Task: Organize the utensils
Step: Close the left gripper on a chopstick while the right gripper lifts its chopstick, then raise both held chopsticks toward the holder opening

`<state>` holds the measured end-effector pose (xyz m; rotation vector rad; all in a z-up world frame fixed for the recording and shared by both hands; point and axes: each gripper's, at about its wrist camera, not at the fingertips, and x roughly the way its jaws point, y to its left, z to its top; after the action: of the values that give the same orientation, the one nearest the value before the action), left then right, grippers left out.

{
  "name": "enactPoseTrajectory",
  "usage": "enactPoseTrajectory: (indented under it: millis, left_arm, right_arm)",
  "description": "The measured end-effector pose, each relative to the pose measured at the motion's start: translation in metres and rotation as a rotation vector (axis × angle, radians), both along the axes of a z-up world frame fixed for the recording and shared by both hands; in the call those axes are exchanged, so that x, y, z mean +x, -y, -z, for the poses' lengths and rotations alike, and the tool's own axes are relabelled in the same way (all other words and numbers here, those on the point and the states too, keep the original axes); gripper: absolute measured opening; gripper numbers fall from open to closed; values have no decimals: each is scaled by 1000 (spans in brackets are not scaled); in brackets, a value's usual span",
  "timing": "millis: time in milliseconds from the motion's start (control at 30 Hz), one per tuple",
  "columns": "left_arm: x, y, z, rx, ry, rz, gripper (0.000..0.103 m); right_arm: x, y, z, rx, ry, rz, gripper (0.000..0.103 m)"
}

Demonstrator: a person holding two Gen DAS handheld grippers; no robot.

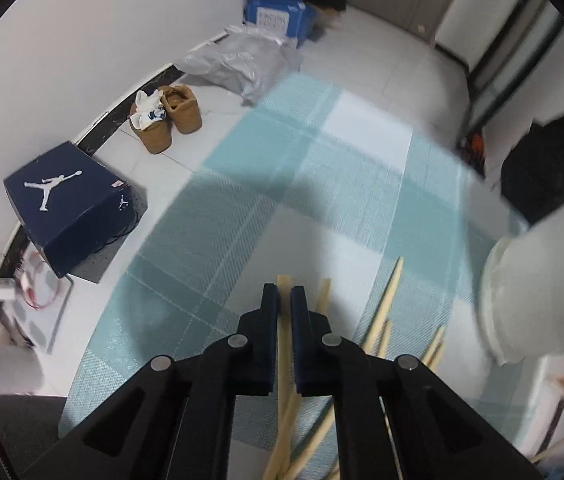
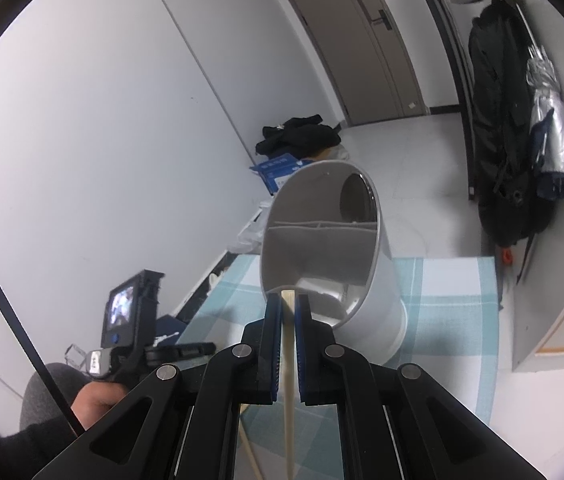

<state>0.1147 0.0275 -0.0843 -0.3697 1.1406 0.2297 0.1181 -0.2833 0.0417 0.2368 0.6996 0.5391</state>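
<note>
Chopstick (image 2: 289, 344) pinched in right gripper (image 2: 290, 300) runs lengthwise along its fingers, tip just at the near rim of the white holder (image 2: 377, 280) dead ahead on the mat, while left gripper (image 1: 285, 292) grips another chopstick (image 1: 283, 344) farther off.
</note>
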Motion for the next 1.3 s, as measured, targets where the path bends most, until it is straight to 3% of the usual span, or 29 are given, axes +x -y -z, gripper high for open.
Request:
enactPoseTrajectory:
  millis: [267, 533, 933, 1300]
  left_arm:
    - [-16, 11, -55, 4, 251, 28, 3]
    - [-16, 10, -76, -10, 338, 60, 3]
    - [-53, 24, -118, 2, 500, 168, 3]
    - [-74, 35, -130, -8, 527, 225, 3]
  right_arm:
    - [-4, -9, -3, -24, 28, 0, 6]
    - [-12, -17, -2, -52, 44, 20, 6]
    - [-31, -23, -10, -72, 106, 52, 6]
    - [-44, -13, -22, -47, 128, 126, 6]
